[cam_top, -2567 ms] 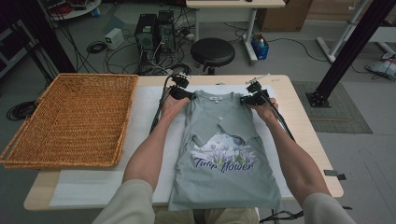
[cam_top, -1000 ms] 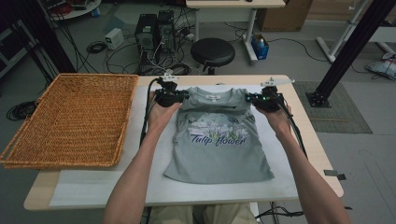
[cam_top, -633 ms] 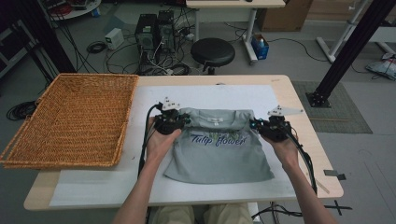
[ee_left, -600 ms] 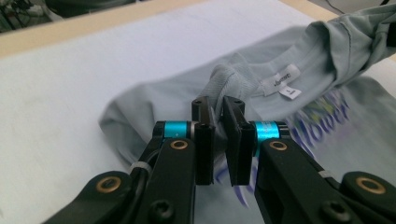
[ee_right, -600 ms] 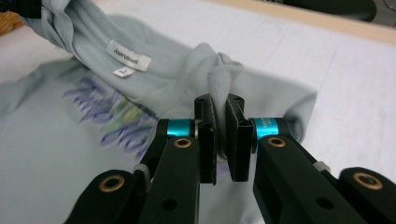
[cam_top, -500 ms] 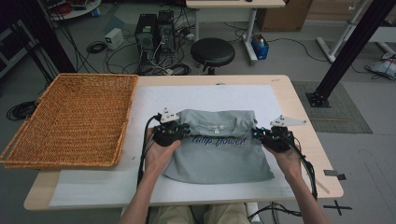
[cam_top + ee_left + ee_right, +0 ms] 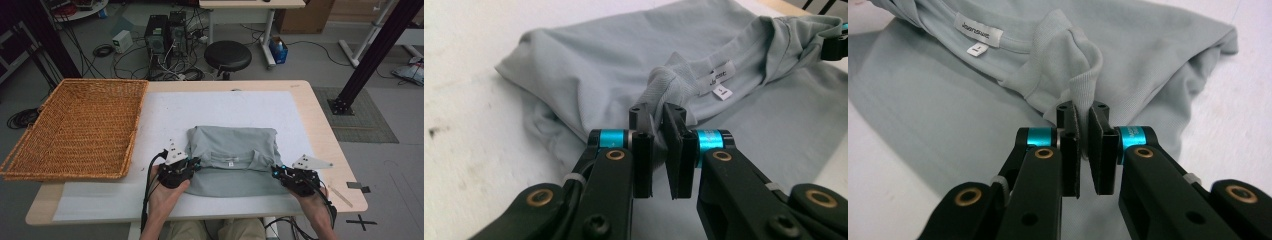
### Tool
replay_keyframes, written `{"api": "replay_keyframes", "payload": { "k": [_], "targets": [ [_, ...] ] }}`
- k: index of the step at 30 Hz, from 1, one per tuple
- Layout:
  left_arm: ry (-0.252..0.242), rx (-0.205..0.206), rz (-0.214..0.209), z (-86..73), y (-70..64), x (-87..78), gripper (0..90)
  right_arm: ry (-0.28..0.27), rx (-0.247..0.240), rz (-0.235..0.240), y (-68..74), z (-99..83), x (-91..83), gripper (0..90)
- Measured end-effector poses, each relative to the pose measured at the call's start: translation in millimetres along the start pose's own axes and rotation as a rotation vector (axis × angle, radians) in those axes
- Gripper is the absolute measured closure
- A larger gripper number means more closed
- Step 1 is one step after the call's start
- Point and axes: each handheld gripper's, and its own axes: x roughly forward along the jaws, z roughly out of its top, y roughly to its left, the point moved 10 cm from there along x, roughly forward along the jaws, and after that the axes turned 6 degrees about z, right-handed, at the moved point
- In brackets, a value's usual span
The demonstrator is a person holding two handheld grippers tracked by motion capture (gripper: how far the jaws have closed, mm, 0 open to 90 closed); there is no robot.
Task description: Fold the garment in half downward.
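High view: grey T-shirt (image 7: 232,152) folded, near surface (image 7: 305,107) front edge, long axis left-right, collar toward person. Left tool (image 7: 192,164) and right tool (image 7: 275,171) at its front corners.
Left gripper view: jaws clamped on T-shirt fabric.
Right gripper view: jaws pinching T-shirt fold.

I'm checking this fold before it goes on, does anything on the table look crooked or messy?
Nothing stands out. The grey T-shirt lies folded on the white mat, its neck label facing up. Left gripper and right gripper each pinch bunched fabric beside the collar. The wicker basket sits squarely.
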Motion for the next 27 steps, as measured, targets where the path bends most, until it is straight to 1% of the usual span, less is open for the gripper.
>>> {"api": "replay_keyframes", "payload": {
  "k": [1, 3, 6, 9, 10, 11, 12, 13, 14, 16, 17, 18, 20, 23, 25, 27],
  "targets": [
    [0.0, -0.01, -0.006, -3.0, -1.3, -0.7, 82.6, -0.003, 0.004, 0.0, 1.1, -2.3, -1.0, 85.6],
    [0.004, -0.02, -0.016, -9.0, -3.8, -1.1, 82.7, -0.009, 0.013, -0.013, 0.6, -6.6, -3.9, 85.6],
    [0.015, -0.019, -0.026, -16.8, -8.6, -0.2, 82.6, -0.011, 0.03, -0.024, -3.0, -12.0, -7.0, 85.7],
    [0.026, -0.013, -0.032, -22.4, -11.4, 1.3, 82.6, 0.001, 0.041, -0.026, -5.6, -18.5, -7.5, 85.6],
    [0.036, -0.012, -0.035, -24.7, -11.5, 2.2, 80.6, 0.01, 0.041, -0.022, -5.5, -21.2, -6.7, 85.1],
    [0.041, -0.007, -0.033, -25.9, -11.2, 2.7, 80.1, 0.015, 0.036, -0.02, -5.2, -23.2, -5.8, 82.1],
    [0.04, -0.009, -0.036, -26.4, -11.8, 3.1, 76.6, 0.019, 0.037, -0.014, -4.3, -24.3, -5.4, 76.8],
    [0.033, -0.006, -0.037, -25.5, -12.1, 2.9, 75.3, 0.02, 0.034, -0.008, -3.4, -24.9, -4.8, 72.1],
    [0.025, -0.004, -0.038, -23.6, -12.6, 2.5, 72.6, 0.017, 0.033, -0.009, -2.6, -23.9, -5.3, 69.4],
    [0.007, 0.003, -0.028, -17.7, -12.8, 1.6, 63.7, 0.007, 0.044, 0.001, -0.3, -18.9, -6.1, 58.4],
    [0.0, 0.007, -0.027, -14.3, -13.4, 1.6, 61.6, 0.003, 0.051, 0.008, 0.7, -15.2, -6.1, 57.2],
    [-0.004, 0.011, -0.026, -10.9, -13.9, 1.8, 59.7, -0.007, 0.045, 0.012, 2.2, -10.7, -6.5, 56.8],
    [-0.003, 0.017, -0.032, -4.6, -15.2, 4.1, 56.3, -0.02, 0.039, 0.017, 5.0, -0.6, -5.5, 52.9],
    [0.009, 0.024, -0.04, 3.8, -17.0, 10.6, 55.0, -0.029, 0.023, 0.024, 6.7, 16.4, 0.9, 51.7],
    [0.02, 0.023, -0.049, 8.2, -19.4, 15.8, 54.3, -0.025, 0.012, 0.025, 6.5, 26.9, 7.7, 51.6],
    [0.037, 0.031, -0.054, 9.8, -22.1, 21.9, 54.2, -0.01, 0.016, 0.037, 6.6, 33.6, 16.9, 51.7]
  ]
}}
